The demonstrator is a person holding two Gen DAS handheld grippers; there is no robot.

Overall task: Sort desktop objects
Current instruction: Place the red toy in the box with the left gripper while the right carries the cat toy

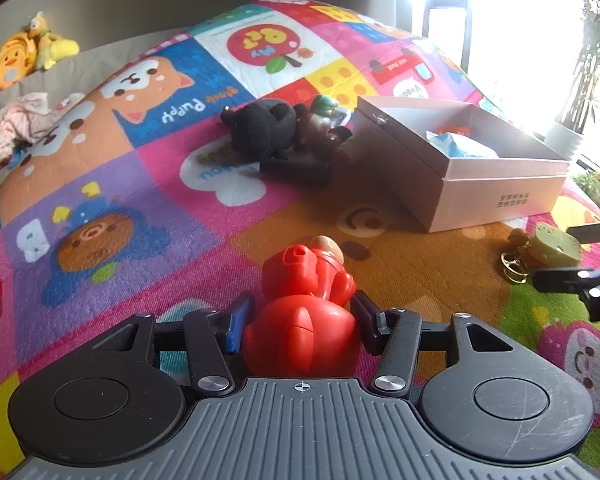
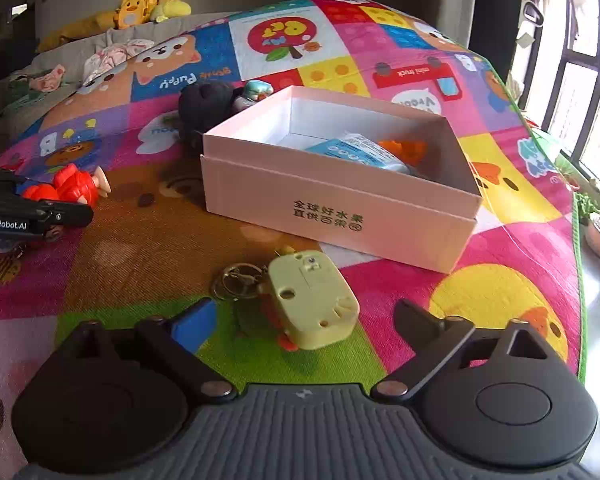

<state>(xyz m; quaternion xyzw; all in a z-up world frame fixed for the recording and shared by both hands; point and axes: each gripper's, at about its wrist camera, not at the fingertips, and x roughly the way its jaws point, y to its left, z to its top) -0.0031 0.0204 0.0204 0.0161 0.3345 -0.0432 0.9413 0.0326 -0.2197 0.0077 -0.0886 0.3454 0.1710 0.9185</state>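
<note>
Left wrist view: left gripper (image 1: 300, 312) fingers clamp the red figure (image 1: 304, 304), resting on the play mat (image 1: 180, 200). Right gripper (image 2: 304, 320) fingers straddle the green keychain toy (image 2: 312, 300) without contact; the pink box (image 2: 340, 200) lies just ahead.

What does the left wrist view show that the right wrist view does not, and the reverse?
Only the left wrist view shows the left gripper from behind, closed on the red toy, and the window glare.

Only the right wrist view shows the right gripper open around the green toy without touching it, and the blue packet clearly inside the box.

Both show the mat, box, red toy, green toy, black plush and yellow plush.
</note>
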